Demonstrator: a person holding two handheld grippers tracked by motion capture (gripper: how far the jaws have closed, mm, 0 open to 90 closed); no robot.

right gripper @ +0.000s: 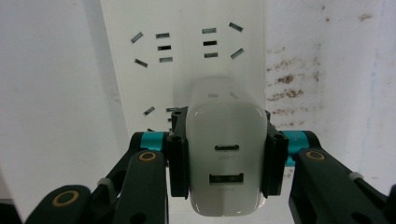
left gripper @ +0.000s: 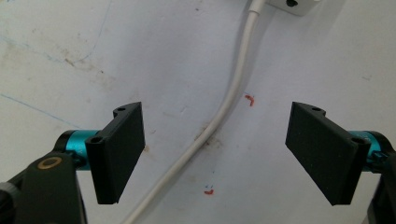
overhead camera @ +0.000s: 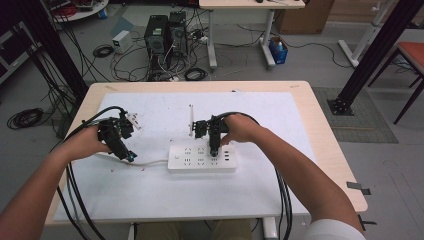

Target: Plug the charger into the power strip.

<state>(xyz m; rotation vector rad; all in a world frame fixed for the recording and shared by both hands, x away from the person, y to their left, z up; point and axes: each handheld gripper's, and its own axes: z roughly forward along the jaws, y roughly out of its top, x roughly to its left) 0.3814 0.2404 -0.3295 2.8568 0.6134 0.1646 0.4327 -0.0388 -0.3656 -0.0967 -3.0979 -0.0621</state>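
Note:
A white power strip (overhead camera: 201,157) lies on the white mat, its cable (overhead camera: 145,163) running off to the left. My right gripper (overhead camera: 214,150) points down onto the strip and is shut on a white USB charger (right gripper: 226,161), whose two ports face the camera in the right gripper view. The charger stands against the strip's face (right gripper: 187,56) among its sockets. My left gripper (overhead camera: 127,155) hovers left of the strip, jaws open over the white cable (left gripper: 219,116), with nothing between the pads (left gripper: 119,149).
The white mat (overhead camera: 150,195) covers most of the wooden table (overhead camera: 327,150). A thin upright white piece (overhead camera: 190,120) stands just behind the strip. Black cables trail from both grippers over the table's near edge. Computer towers and cable tangles sit on the floor beyond.

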